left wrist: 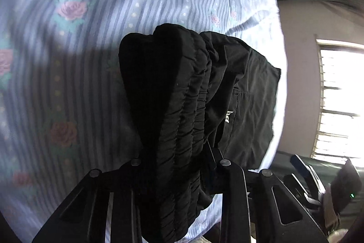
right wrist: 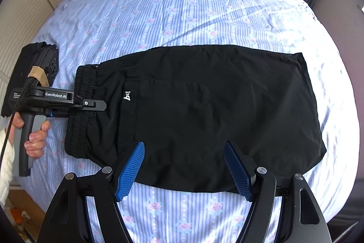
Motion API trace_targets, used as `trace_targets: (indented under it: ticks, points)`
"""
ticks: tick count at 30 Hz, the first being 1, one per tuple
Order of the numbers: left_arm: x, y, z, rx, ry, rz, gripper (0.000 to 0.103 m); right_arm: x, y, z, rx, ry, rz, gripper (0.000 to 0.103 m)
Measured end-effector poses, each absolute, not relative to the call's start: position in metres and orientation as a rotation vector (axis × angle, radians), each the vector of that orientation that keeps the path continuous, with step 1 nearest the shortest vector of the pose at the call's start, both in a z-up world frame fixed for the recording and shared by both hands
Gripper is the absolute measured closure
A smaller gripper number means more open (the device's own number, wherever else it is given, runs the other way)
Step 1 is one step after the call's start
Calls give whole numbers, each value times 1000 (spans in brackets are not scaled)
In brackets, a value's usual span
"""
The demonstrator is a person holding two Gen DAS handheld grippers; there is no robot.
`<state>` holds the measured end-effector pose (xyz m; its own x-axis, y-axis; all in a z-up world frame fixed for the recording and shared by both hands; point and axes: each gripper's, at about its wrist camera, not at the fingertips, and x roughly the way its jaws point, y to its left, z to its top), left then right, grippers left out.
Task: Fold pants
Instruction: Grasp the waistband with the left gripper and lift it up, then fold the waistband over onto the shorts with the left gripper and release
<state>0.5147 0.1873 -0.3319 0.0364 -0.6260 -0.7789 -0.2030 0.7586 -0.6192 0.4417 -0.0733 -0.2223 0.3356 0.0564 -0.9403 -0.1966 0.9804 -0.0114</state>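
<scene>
Left tongs (right wrist: 100, 105) clamped on the pants (right wrist: 193, 111) waistband (left wrist: 182, 129); right tongs (right wrist: 184, 170) apart above the near edge. Next, likely: carry waistband across toward hems.

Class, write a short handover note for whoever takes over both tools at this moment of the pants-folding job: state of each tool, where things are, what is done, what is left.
Left tool: clamped on the waistband, gathered in ridges between its fingers in the left wrist view.
Right tool: open, empty, over the near edge of the pants.
Pants: black, lying flat on the bed, already folded short; waistband at the left, slightly lifted.
Left: carry the waistband across for the next fold, then smooth.
</scene>
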Motion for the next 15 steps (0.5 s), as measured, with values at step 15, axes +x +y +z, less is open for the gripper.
trace_targets:
  ticks: [15]
  points:
    - [513,92,-224,-479,1606,37,77,412,-147,-150,-135,1080,186,30]
